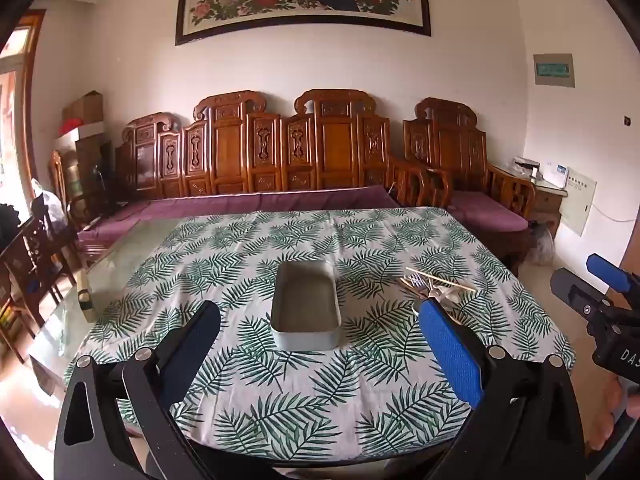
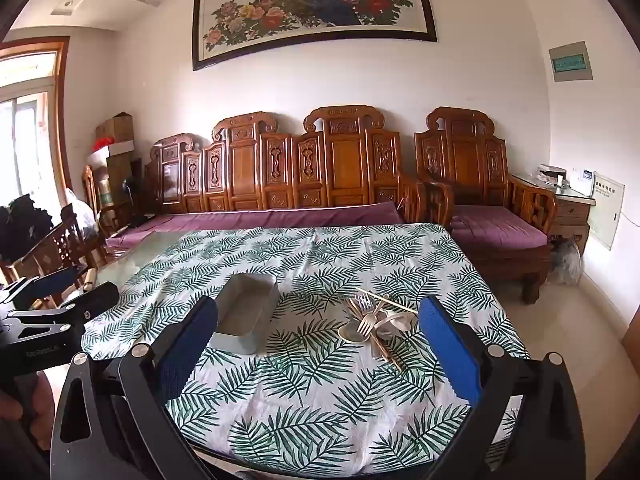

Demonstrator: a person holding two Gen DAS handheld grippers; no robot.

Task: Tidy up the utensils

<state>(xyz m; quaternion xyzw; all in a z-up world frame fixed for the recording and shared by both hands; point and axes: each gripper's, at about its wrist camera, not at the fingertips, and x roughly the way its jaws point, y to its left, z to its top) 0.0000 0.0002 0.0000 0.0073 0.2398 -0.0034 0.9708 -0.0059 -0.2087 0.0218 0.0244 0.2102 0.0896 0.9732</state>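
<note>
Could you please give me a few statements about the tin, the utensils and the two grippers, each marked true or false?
1. The tin is empty. True.
2. The utensil pile lies inside the tin. False: it lies on the tablecloth, beside the tin.
3. The right gripper is shut on a fork. False: its jaws are open and hold nothing.
4. The left gripper is open. True.

I've got bright daylight pouring in from the window on the left, blown out white; soft shadows, sharp centre, heavy fisheye bending and black corners at the edges.
</note>
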